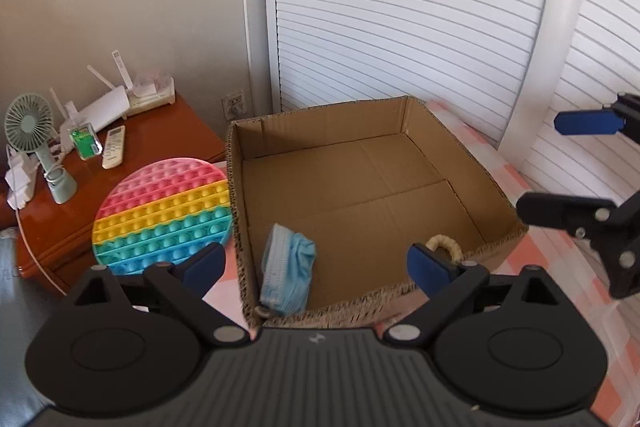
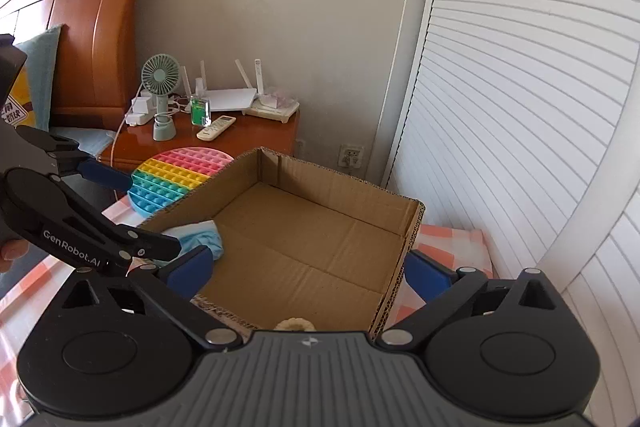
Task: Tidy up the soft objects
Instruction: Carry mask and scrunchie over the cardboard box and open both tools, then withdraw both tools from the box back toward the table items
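An open cardboard box (image 1: pixel 328 131) (image 2: pixel 328 187) stands on a pink checked cloth. Inside it, a crumpled blue face mask (image 1: pixel 288 267) (image 2: pixel 200 237) leans against the left wall, and a beige woven ring (image 1: pixel 444 243) (image 2: pixel 294 325) lies by the near wall. A round rainbow pop-it mat (image 1: pixel 160 211) (image 2: pixel 176 171) lies flat just left of the box. My left gripper (image 1: pixel 316 265) (image 2: pixel 144 215) hangs open over the box's near left corner, holding nothing. My right gripper (image 2: pixel 308 269) (image 1: pixel 542 165) is open and empty over the near right part of the box.
A wooden nightstand (image 1: pixel 188 131) (image 2: pixel 260 131) behind the mat carries a small green fan (image 1: pixel 32 131) (image 2: pixel 160 87), a white router (image 2: pixel 232 99), a remote (image 1: pixel 114 147) and a green bottle (image 1: pixel 84 143). White louvred doors (image 1: pixel 400 7) close the back. A wooden headboard (image 2: pixel 88 27) stands far left.
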Motion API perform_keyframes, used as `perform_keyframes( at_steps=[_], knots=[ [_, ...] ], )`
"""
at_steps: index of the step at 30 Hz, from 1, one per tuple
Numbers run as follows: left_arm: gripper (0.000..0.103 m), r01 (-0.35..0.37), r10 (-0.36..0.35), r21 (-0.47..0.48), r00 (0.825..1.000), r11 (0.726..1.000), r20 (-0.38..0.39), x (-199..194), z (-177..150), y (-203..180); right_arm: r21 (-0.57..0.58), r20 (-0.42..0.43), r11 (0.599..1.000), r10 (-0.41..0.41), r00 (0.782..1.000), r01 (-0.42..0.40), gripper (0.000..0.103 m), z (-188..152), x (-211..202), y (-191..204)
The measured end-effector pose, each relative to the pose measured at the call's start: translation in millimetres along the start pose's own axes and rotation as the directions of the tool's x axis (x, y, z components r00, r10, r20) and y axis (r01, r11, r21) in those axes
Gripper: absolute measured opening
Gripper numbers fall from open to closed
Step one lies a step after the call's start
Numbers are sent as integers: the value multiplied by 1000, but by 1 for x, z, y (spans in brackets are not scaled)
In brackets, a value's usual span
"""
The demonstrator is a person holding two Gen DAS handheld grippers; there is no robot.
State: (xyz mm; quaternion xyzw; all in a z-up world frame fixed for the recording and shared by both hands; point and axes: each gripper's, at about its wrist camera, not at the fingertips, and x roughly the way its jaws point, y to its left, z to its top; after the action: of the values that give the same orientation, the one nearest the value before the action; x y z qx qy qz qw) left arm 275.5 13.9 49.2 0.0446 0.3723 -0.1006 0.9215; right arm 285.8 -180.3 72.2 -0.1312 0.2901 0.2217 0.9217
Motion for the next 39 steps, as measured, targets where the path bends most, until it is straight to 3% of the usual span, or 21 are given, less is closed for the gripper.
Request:
perform_keyframes(
  at_steps=[8,15,22,32,39],
  knots=[
    [101,-16,15,6,999,1000,37,-51,-36,1,8,12,1000,-19,1000,19,103,-5,-47,30],
    [102,-27,28,-20,998,999,61,-81,-83,3,27,8,999,-29,1000,29,103,-32,-84,61],
    [102,-7,15,-130,998,991,59,-94,-127,12,79,-30,995,-64,998,66,103,-72,-105,87],
    [102,-84,94,-161,994,983,54,-96,-174,13,219,-148,973,-46,988,78,103,-139,-80,106],
    [102,-94,99,-145,995,985,30,-90,-185,17,256,-170,963,-37,985,80,103,-155,-54,116]
  ],
)
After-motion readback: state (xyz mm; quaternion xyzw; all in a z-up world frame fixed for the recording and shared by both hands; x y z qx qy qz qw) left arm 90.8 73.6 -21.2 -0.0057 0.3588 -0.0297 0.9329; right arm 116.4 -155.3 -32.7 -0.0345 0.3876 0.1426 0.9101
